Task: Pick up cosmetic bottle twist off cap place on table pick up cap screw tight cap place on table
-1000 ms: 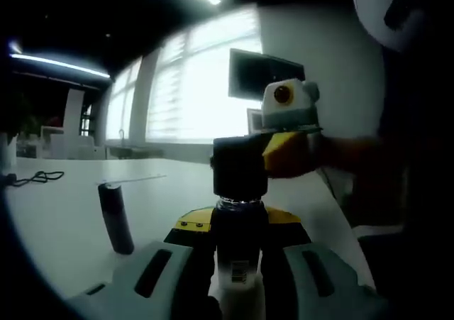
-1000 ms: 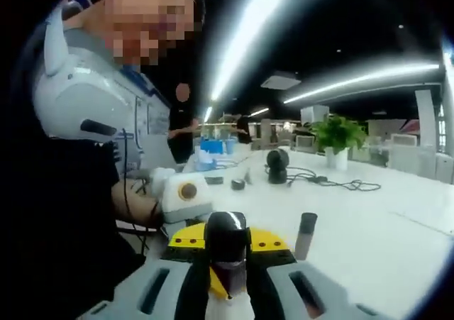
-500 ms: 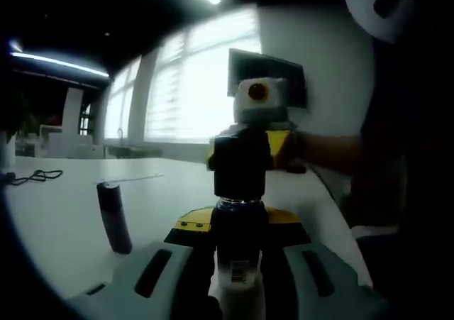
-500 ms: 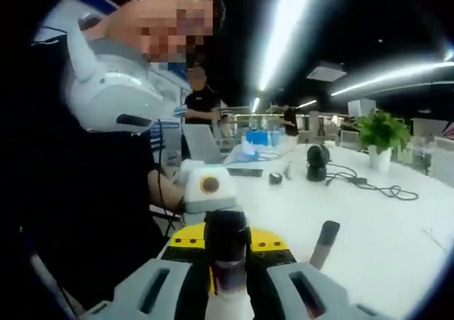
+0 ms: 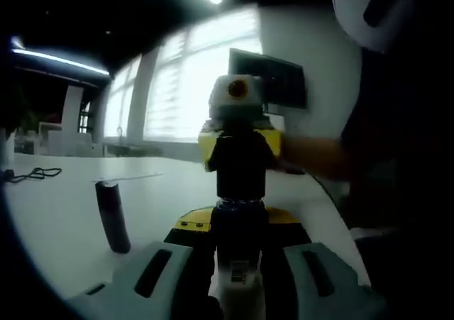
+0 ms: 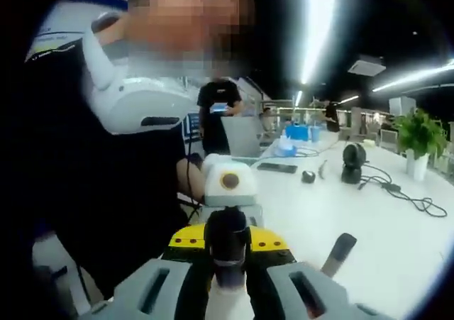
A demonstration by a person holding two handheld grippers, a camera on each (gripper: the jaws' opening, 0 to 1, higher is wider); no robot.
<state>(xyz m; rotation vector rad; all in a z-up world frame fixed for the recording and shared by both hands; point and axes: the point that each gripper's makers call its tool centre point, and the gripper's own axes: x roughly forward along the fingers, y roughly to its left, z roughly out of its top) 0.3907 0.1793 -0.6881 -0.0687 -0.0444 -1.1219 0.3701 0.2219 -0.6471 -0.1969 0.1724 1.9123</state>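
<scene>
Above the white table (image 5: 64,213), the cosmetic bottle (image 5: 240,263) stood upright between the jaws of the left gripper (image 5: 237,284), which was clamped on its body. Its black cap (image 5: 240,165) was pinched by the right gripper (image 5: 240,139), reaching in from the far side. The bottle's contents could not be made out. A dark cylinder (image 5: 113,217) stood on the table, well apart. A cable (image 6: 404,192), a plant (image 6: 418,139) and a laptop (image 6: 245,139) sat toward the far edge. Bright windows (image 5: 184,86) lit the room; a person (image 6: 220,114) stood behind.
</scene>
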